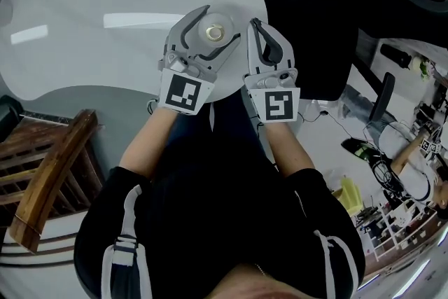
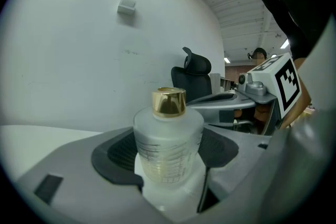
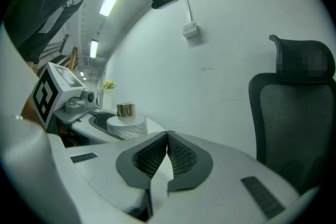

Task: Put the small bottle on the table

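Small bottle (image 2: 168, 150) is pinched btwn the left gripper (image 1: 220, 23) fingers (image 2: 119, 153): dark ribbed pads are seen against both sides of the frosted body, bottle upright, gold cap (image 2: 169, 102) on top. In head view the bottle is held over the white round desk (image 1: 84, 38), near its near edge; whether the base touches the desk can't be told. Clear liquid and printed scale marks are seen in the lower body in left gripper view; print is too small to read. Right gripper (image 3: 167, 136) is held just beside the left one, on its right and approx. level w/ it. Its fingers (image 3: 149, 157) are pressed together, pads meeting at the tip, nothing btwn them. Bottle and left gripper are seen from the side in right gripper view, at left. Both grippers are held out in front of a person in black sleeves w/ white stripes. A black office chair (image 1: 329, 31) is seen beyond the desk's right side, against a white wall in both gripper views. A wooden chair (image 1: 49, 178) is seen at lower left of head view, beside the desk.
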A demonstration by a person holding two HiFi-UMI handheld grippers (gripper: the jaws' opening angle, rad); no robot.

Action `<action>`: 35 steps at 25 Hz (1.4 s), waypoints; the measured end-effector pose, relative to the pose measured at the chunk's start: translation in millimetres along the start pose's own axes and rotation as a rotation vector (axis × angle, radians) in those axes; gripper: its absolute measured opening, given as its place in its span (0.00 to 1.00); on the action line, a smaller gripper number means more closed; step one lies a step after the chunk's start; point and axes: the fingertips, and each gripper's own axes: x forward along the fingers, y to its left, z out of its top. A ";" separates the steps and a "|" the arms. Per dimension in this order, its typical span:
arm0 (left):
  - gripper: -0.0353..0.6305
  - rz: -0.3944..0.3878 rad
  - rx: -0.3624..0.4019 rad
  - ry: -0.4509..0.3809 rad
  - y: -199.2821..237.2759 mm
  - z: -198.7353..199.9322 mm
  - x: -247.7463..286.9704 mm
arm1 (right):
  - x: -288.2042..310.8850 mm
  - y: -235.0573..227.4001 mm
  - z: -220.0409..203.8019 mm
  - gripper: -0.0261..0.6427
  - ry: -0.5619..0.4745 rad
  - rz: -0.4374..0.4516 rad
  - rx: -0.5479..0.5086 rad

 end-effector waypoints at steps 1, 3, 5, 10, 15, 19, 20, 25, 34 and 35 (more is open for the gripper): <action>0.56 -0.002 0.005 0.004 0.7 -3.0 1.3 | 1.2 0.2 -2.2 0.07 0.008 -0.001 0.001; 0.55 -0.004 0.008 0.010 1.4 -8.7 4.1 | 3.4 0.5 -5.6 0.07 0.016 -0.002 0.001; 0.55 -0.009 0.013 0.020 1.6 -14.8 6.8 | 5.5 0.6 -8.7 0.07 0.020 -0.001 0.001; 0.56 -0.021 0.055 0.063 2.8 -29.8 14.3 | 9.5 -0.4 -18.1 0.07 0.040 -0.001 0.015; 0.56 -0.025 0.055 0.080 1.3 -36.2 20.5 | 9.3 2.0 -25.7 0.07 0.067 0.006 0.028; 0.55 -0.024 0.054 0.092 3.7 -40.4 20.5 | 11.4 5.2 -26.0 0.07 0.072 0.009 0.024; 0.56 -0.023 0.056 0.096 5.3 -41.4 19.3 | 12.3 6.5 -25.5 0.07 0.074 0.007 0.028; 0.56 -0.013 0.079 0.114 4.5 -46.5 22.8 | 10.4 5.1 -25.8 0.07 0.070 0.003 0.029; 0.56 -0.007 0.079 0.151 5.1 -60.0 26.7 | 6.7 3.4 -28.7 0.07 0.076 -0.012 0.038; 0.56 -0.006 0.075 0.154 5.2 -61.2 25.7 | 6.2 4.4 -28.5 0.07 0.078 -0.011 0.039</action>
